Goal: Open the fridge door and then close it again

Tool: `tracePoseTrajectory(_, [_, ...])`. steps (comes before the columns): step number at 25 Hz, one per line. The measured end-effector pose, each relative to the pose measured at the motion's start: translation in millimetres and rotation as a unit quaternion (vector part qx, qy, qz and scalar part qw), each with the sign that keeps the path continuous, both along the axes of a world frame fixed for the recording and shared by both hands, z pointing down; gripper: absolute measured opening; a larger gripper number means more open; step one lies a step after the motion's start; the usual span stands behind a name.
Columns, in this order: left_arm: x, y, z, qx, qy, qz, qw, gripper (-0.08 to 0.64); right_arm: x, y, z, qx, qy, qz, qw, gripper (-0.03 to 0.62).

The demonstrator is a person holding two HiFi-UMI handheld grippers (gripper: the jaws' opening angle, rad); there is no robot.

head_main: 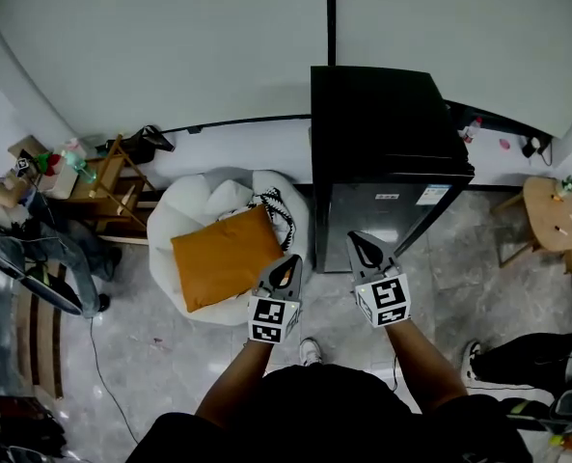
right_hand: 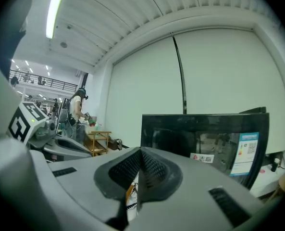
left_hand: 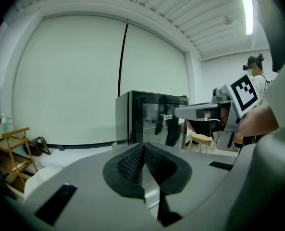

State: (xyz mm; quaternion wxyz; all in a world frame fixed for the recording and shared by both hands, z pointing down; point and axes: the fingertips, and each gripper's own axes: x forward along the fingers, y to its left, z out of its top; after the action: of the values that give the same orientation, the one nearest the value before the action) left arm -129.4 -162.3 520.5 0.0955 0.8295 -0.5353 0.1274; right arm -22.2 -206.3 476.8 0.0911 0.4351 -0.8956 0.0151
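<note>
The black mini fridge [head_main: 387,143] stands against the wall, right of centre, with its glossy door [head_main: 394,222] closed and facing me. Both grippers hover side by side in front of it, a little apart from the door. My left gripper [head_main: 287,262] is shut and empty, left of the fridge's front corner. My right gripper [head_main: 362,242] sits before the door's left part, pads together with nothing between them. In the left gripper view the fridge [left_hand: 152,115] lies ahead beyond the closed jaws [left_hand: 143,152]. The right gripper view shows the door [right_hand: 204,138] close ahead past the jaws [right_hand: 141,154].
A white beanbag [head_main: 201,206] with an orange cushion [head_main: 224,257] lies left of the fridge. A wooden rack [head_main: 114,187] stands further left beside a person's legs [head_main: 66,251]. A round wooden stool [head_main: 556,214] is at the right.
</note>
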Motion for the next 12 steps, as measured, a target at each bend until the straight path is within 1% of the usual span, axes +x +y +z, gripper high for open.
tracePoseTrajectory(7, [39,25,-4,0.003,0.011,0.014,0.9998,0.021,39,49,13,-0.016,0.02,0.007,1.0,0.011])
tracePoseTrajectory(12, [61,44,-7,0.005,0.013,0.017,0.9998,0.021,65,77,15,-0.018,0.022,0.014,0.999,0.011])
